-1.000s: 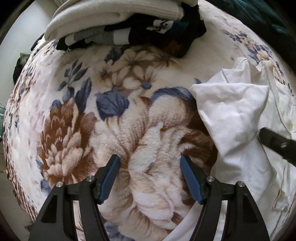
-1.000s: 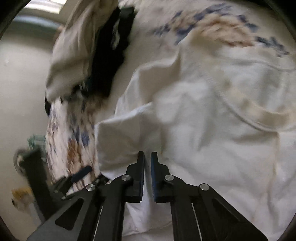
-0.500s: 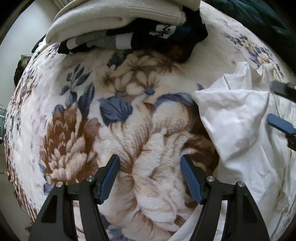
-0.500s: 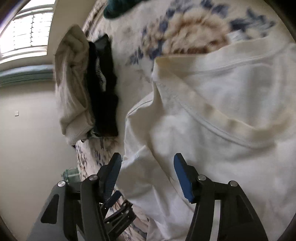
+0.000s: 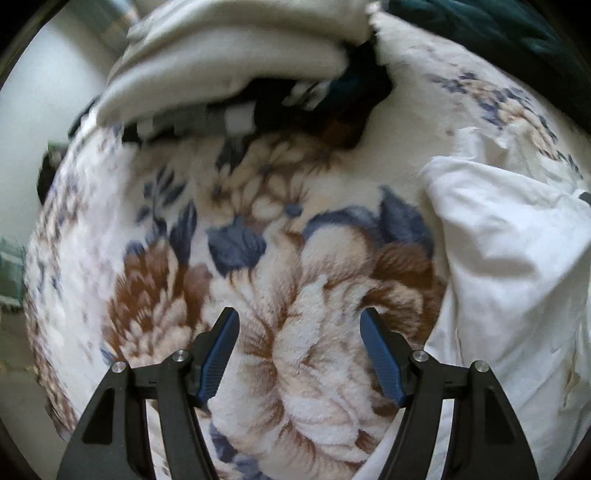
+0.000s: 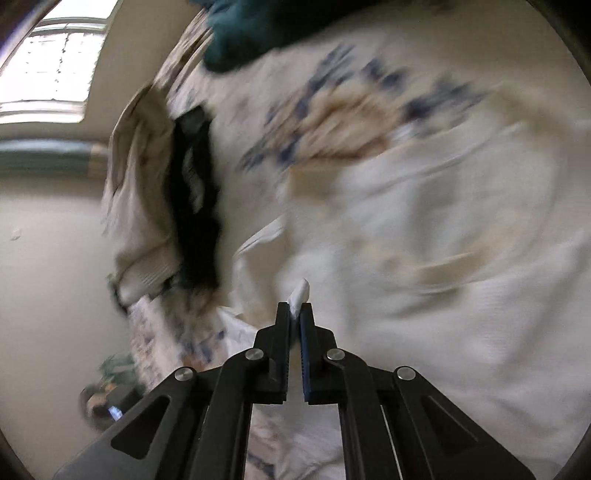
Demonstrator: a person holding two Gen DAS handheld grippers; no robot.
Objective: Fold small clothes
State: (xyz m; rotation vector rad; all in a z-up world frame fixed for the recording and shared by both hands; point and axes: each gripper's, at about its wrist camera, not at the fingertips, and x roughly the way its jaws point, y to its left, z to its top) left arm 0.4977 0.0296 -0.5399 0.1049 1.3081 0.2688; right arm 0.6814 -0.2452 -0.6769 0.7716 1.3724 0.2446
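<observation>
**Right tongs pinch the white shirt, left tongs wait open**

On the bed, over a floral blanket (image 5: 295, 295), the left tongs (image 5: 299, 354) hang with jaws wide apart and nothing between them, only the big brown-and-cream bloom below. The white shirt (image 5: 509, 266) lies off to their right side, rumpled, its near edge just beside the right-hand finger but not touching the blue pads (image 5: 380, 358). Up at the far edge of the blanket sits a heap of clothes (image 5: 236, 74), cream on top, dark pieces underneath.

Over to the right wrist view, heavily blurred: the right tongs (image 6: 294, 314) have just snapped closed, and a small peak of the white shirt (image 6: 443, 295) pokes up between the tips, pinched tight. The rest of the garment spreads out ahead and to the right of those tongs across the blanket. The heap of clothes (image 6: 155, 192) stands off to the left, well apart, with a teal fabric (image 6: 258, 29) at the top edge.
</observation>
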